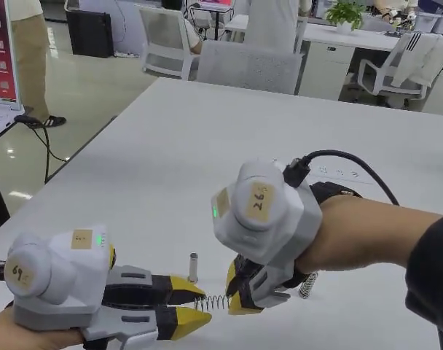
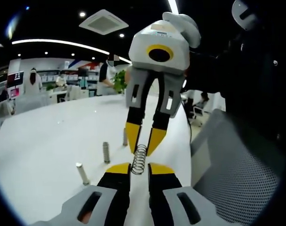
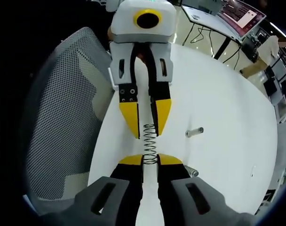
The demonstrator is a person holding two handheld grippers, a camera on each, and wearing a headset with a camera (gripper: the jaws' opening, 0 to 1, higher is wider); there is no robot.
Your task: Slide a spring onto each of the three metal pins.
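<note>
A thin wire spring (image 1: 216, 300) is stretched level between my two grippers, low over the white table (image 1: 170, 168). My left gripper (image 1: 205, 302) holds its left end and my right gripper (image 1: 234, 300) its right end; both are shut on it. In the left gripper view the spring (image 2: 139, 160) rises from my left gripper (image 2: 139, 168) to the right gripper (image 2: 142, 150). One upright metal pin (image 1: 193, 267) stands just behind the spring. Three pins (image 2: 106, 152) (image 2: 82, 173) (image 2: 125, 136) stand bare. A second spring (image 1: 307, 284) lies by the right gripper.
A black cable (image 1: 353, 164) runs from my right gripper across the table. Grey office chairs (image 1: 247, 65) stand at the table's far edge. A mesh chair (image 3: 63, 117) sits close to the near edge. The left table edge (image 1: 83, 157) drops to the floor.
</note>
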